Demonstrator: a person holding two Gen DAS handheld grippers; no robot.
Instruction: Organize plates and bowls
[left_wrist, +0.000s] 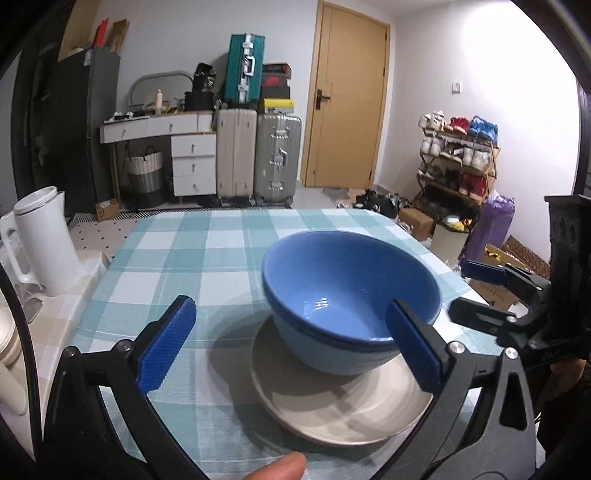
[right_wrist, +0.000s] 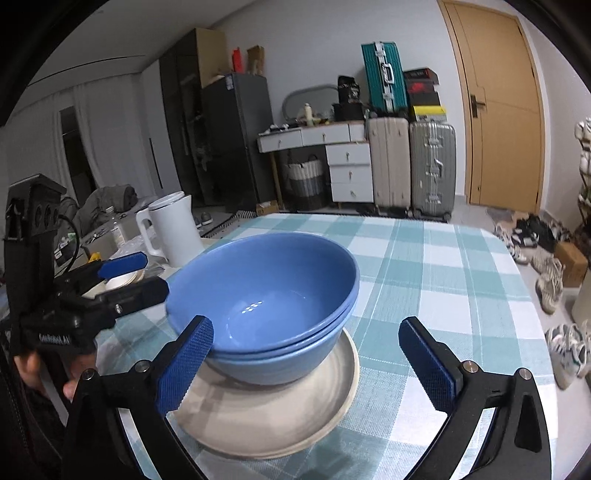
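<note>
Two nested blue bowls (left_wrist: 351, 295) sit on one beige plate (left_wrist: 332, 406), centre frame, on the checked worktop (left_wrist: 184, 251). Left tongs (left_wrist: 291, 347) and right tongs (right_wrist: 314, 354) gape wide, empty.

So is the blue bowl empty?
Empty. The top blue bowl shows only its bare, shiny bottom, and it sits upright on the plate.

2 nested bowls (left_wrist: 351, 295) sit on a plate (left_wrist: 332, 410), kettle (left_wrist: 46, 240) to their left.
</note>
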